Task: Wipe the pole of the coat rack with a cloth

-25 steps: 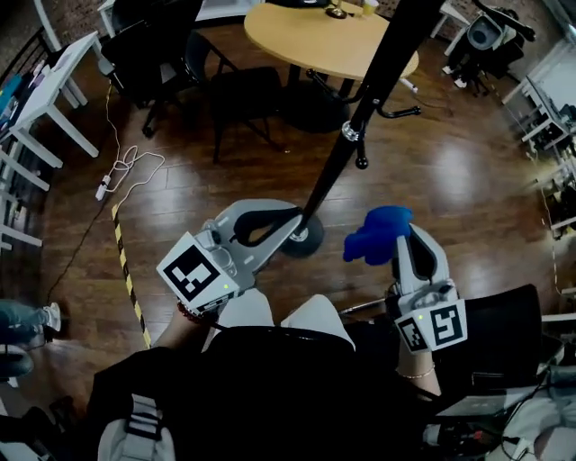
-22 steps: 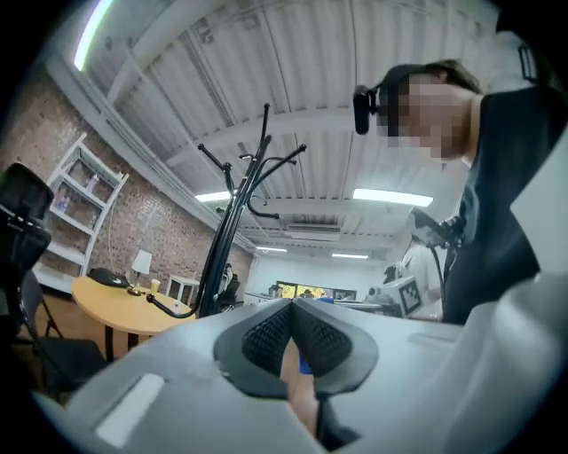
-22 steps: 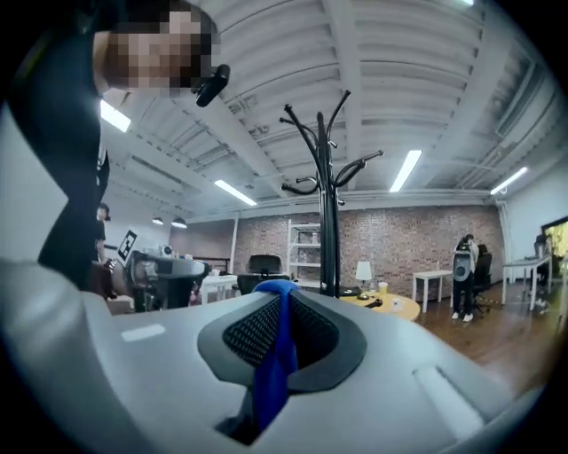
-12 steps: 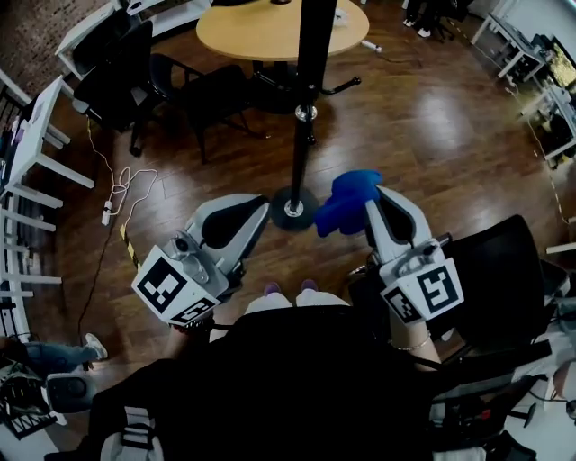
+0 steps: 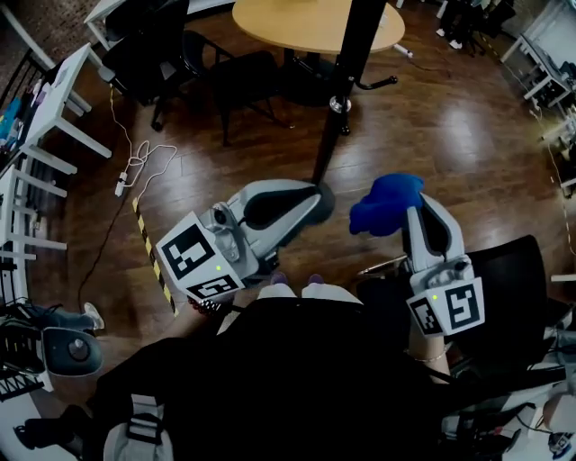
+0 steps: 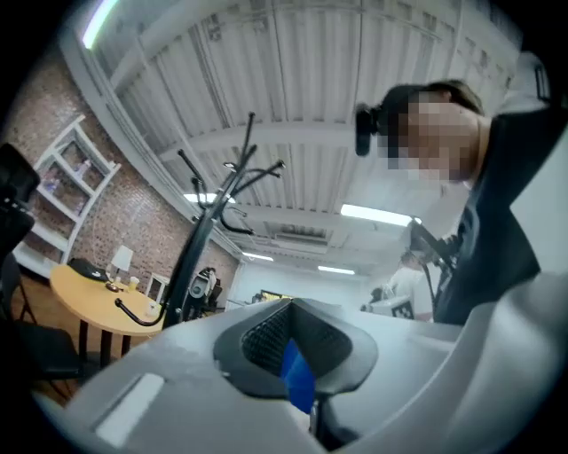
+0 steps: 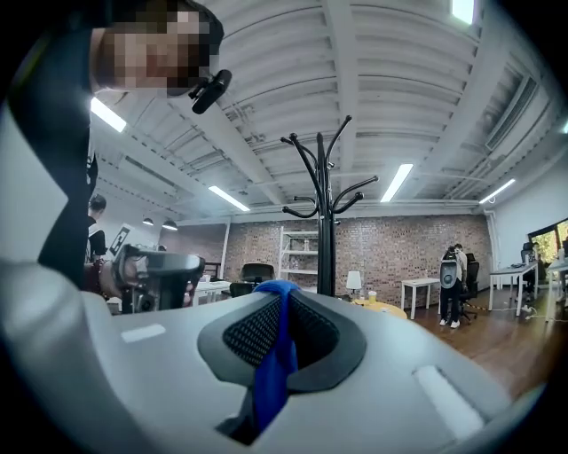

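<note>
The black coat rack pole (image 5: 346, 81) rises from the wooden floor just ahead of me, and its base is hidden behind my left gripper (image 5: 315, 203). That gripper lies low in front of the base, jaws closed; a thin blue sliver shows at their seam in the left gripper view (image 6: 288, 350), and I cannot tell what it is. My right gripper (image 5: 407, 214), to the right of the pole, is shut on a bunched blue cloth (image 5: 385, 203). The cloth (image 7: 275, 355) hangs out between the pads. Both gripper views point upward and show the rack (image 6: 191, 257) (image 7: 327, 230) with its hooks.
A round wooden table (image 5: 306, 22) stands behind the rack with black chairs (image 5: 243, 90) around it. Another black chair (image 5: 508, 279) is at my right. A white desk (image 5: 54, 81), a loose cable (image 5: 139, 167) and striped floor tape (image 5: 153, 261) lie to the left.
The head view has swung about. My left gripper has come in front of the pole's base, covering it. The right gripper still holds the blue cloth, now slightly further right of the pole.
</note>
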`<state>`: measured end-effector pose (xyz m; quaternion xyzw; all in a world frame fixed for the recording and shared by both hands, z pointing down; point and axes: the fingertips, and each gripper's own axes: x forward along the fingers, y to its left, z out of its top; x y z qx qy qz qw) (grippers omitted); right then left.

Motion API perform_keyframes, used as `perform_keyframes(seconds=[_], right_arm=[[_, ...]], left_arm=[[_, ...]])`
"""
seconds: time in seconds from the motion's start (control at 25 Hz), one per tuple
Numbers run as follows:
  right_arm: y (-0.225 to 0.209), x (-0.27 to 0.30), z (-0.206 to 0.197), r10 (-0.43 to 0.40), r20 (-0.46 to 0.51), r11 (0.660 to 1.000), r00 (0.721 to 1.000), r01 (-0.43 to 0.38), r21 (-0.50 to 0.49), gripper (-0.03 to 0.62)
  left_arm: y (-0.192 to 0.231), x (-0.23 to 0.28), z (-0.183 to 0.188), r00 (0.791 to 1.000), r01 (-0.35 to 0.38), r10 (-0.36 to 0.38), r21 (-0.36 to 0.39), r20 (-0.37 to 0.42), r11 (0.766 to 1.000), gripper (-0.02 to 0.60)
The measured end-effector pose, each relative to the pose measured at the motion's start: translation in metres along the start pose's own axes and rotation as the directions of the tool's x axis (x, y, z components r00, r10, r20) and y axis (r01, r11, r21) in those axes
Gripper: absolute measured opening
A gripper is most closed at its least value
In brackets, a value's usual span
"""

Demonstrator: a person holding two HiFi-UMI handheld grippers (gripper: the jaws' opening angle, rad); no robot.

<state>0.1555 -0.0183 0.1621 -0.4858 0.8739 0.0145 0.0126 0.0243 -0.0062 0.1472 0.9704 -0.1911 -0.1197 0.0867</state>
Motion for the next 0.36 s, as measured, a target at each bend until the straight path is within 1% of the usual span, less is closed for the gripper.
perform_keyframes(seconds=[0.04, 0.08, 0.2, 0.24, 0.28, 0.36], right_arm=[[0.000, 0.000, 0.000, -0.003, -0.004, 1.000, 1.000, 0.003, -0.004, 0.021], [0.000, 0.001, 0.001, -0.007, -0.004, 1.000, 1.000, 0.007, -0.007, 0.021], [-0.002, 0.003, 0.005, -0.006, 0.002, 1.000, 1.000, 0.006, -0.029, 0.021], [-0.005, 0.002, 0.006, -0.003, 0.003, 0.999, 1.000, 0.003, -0.045, 0.021], [-0.007, 0.002, 0.007, -0.002, 0.002, 0.998, 1.000, 0.002, -0.058, 0.021], [-0.014, -0.002, 0.009, -0.002, -0.002, 0.997, 1.000, 0.001, -0.075, 0.021]], left_arm=[[0.012, -0.008, 0.008, 1.000, -0.014, 0.014, -0.019, 0.027, 1.000, -0.006], [0.023, -0.015, 0.017, 0.999, -0.028, 0.028, -0.012, 0.034, 1.000, -0.006], [0.042, -0.032, 0.038, 0.997, -0.073, 0.074, 0.099, -0.005, 0.992, -0.006], [0.049, -0.038, 0.043, 0.994, -0.106, 0.107, 0.122, 0.000, 0.987, -0.006], [0.057, -0.044, 0.048, 0.988, -0.152, 0.151, 0.130, 0.020, 0.980, -0.006], [0.073, -0.057, 0.056, 0.965, -0.259, 0.251, 0.116, 0.078, 0.959, -0.006]])
